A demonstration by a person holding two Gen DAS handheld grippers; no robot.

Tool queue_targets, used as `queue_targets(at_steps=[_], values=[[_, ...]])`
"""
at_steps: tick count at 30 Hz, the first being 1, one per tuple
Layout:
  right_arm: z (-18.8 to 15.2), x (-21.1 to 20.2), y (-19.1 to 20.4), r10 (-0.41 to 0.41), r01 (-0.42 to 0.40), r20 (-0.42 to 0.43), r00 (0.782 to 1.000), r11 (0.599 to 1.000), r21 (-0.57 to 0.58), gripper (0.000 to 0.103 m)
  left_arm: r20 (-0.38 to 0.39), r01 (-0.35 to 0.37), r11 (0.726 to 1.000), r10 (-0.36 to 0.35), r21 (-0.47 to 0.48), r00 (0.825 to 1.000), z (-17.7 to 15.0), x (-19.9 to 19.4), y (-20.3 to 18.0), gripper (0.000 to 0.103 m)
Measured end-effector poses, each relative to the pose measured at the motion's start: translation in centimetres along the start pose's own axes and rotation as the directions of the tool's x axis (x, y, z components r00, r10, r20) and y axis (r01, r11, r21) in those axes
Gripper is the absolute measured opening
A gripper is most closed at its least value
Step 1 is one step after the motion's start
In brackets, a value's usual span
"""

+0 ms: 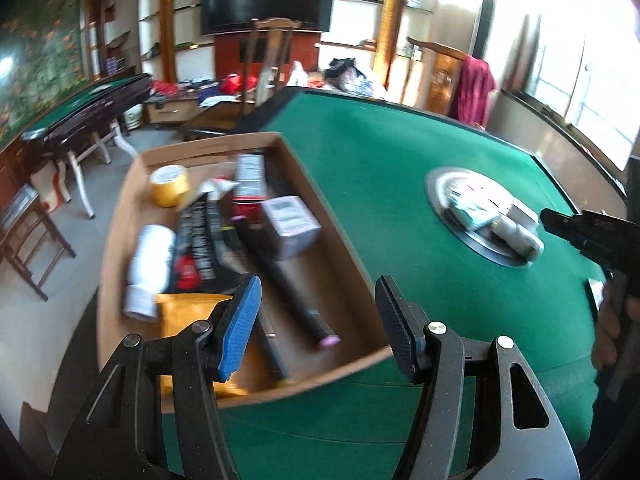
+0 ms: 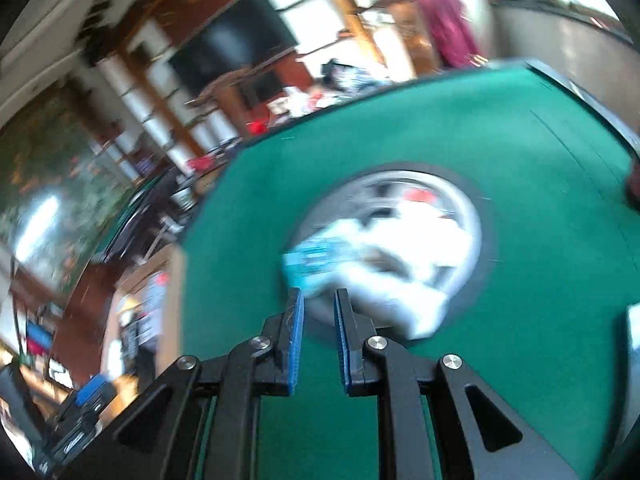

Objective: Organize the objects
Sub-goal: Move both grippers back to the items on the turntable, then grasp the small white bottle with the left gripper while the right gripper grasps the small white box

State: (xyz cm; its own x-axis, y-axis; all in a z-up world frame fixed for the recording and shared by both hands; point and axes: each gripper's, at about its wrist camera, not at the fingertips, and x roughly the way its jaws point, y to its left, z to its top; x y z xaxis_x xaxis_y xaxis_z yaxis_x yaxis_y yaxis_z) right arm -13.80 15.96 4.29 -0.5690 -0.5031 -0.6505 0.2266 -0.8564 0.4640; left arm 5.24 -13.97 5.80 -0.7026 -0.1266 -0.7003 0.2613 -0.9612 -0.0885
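Observation:
An open cardboard box (image 1: 116, 240) sits on the green felt table (image 1: 380, 152). It holds a yellow tape roll (image 1: 170, 186), a white bottle (image 1: 150, 260), a black packet (image 1: 198, 240), a grey box (image 1: 290, 222), a black marker (image 1: 288, 284) and more. My left gripper (image 1: 316, 292) hovers open over the box's near right corner, nothing between its pads. On the table's round silver disc (image 2: 460, 192) lie a teal box (image 2: 316, 260) and white items (image 2: 400, 264). My right gripper (image 2: 318, 292) is shut and empty just short of them, and its tip (image 1: 548, 216) shows beside the pile (image 1: 496, 224).
The right wrist view is blurred by motion. A person's hand (image 1: 608, 332) holds the right gripper at the table's right side. A small white object (image 2: 634, 328) lies on the felt at the right edge. Chairs, a second green table (image 1: 80, 108) and clutter stand beyond.

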Motion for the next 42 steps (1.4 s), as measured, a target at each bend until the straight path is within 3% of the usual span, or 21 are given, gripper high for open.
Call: queue_targets(at_steps=[4,8,11,13,16,19,23,26,29,31,33,34,35,37,42], values=[[0.9,1.4,-4.7,-0.043,0.044,-0.016,0.999,0.994,0.098,0.017,-0.032,0.038,0.999,-0.037,0.037,0.999,0.1,0.8,-2.3,0.06],[0.8,2.7,-4.7,0.033,-0.024,-0.069,0.997,0.992,0.126,0.017,-0.062,0.088,0.994,-0.085,0.063,0.995,0.4,1.3,-4.1,0.06],[0.0,3.1,-3.4,0.171,-0.149,-0.161,0.972,0.978,0.143,0.017,-0.082,0.125,0.99,-0.119,0.07,0.989,0.9,1.5,-5.3,0.06],[0.0,2.4,-2.2,0.175,-0.16,-0.141,0.974,0.981,0.113,0.017,-0.101,0.165,0.983,-0.157,0.084,0.983,1.6,1.8,-6.6,0.06],[0.2,1.3,-1.7,0.141,-0.134,-0.095,0.985,0.988,0.072,0.017,-0.14,0.275,0.957,-0.261,0.093,0.955,3.5,3.0,-9.1,0.065],[0.6,0.0,-2.7,0.116,-0.113,-0.029,0.993,0.989,0.099,0.017,-0.201,0.348,0.93,-0.321,0.116,0.926,5.2,5.1,-11.9,0.067],[1.2,-1.2,-4.0,0.122,-0.124,0.024,0.992,0.981,0.149,0.017,-0.292,0.376,0.888,-0.298,0.263,0.909,6.3,8.0,-17.7,0.068],[1.9,-1.9,-5.1,0.112,-0.125,0.076,0.991,0.974,0.19,0.017,-0.331,0.339,0.854,-0.212,0.394,0.919,5.5,10.0,-21.2,0.068],[2.2,-2.5,-6.2,0.114,-0.135,0.101,0.988,0.963,0.233,0.018,-0.3,0.229,0.842,-0.084,0.488,0.95,5.1,12.1,-23.2,0.068],[2.4,-2.6,-6.4,0.122,-0.145,0.105,0.987,0.959,0.245,0.033,-0.288,0.2,0.844,-0.057,0.498,0.956,5.0,13.0,-23.5,0.068],[2.4,-2.8,-6.2,0.121,-0.146,0.118,0.986,0.96,0.24,0.038,-0.3,0.227,0.849,-0.085,0.477,0.95,4.7,13.9,-23.5,0.068],[2.5,-2.8,-6.0,0.117,-0.141,0.117,0.986,0.964,0.227,0.039,-0.301,0.24,0.854,-0.103,0.461,0.948,4.5,14.0,-23.4,0.061],[2.6,-2.8,-5.9,0.109,-0.132,0.116,0.987,0.967,0.218,0.039,-0.302,0.251,0.862,-0.121,0.439,0.946,4.3,14.3,-23.0,0.044],[2.6,-2.8,-5.7,0.084,-0.107,0.122,0.989,0.976,0.192,0.041,-0.317,0.254,0.876,-0.125,0.409,0.94,3.7,14.7,-22.4,0.035],[2.8,-0.9,-5.0,0.044,-0.053,0.102,0.994,0.995,0.086,0.041,-0.286,0.238,0.929,-0.155,0.282,0.946,2.3,13.4,-17.7,0.034]])
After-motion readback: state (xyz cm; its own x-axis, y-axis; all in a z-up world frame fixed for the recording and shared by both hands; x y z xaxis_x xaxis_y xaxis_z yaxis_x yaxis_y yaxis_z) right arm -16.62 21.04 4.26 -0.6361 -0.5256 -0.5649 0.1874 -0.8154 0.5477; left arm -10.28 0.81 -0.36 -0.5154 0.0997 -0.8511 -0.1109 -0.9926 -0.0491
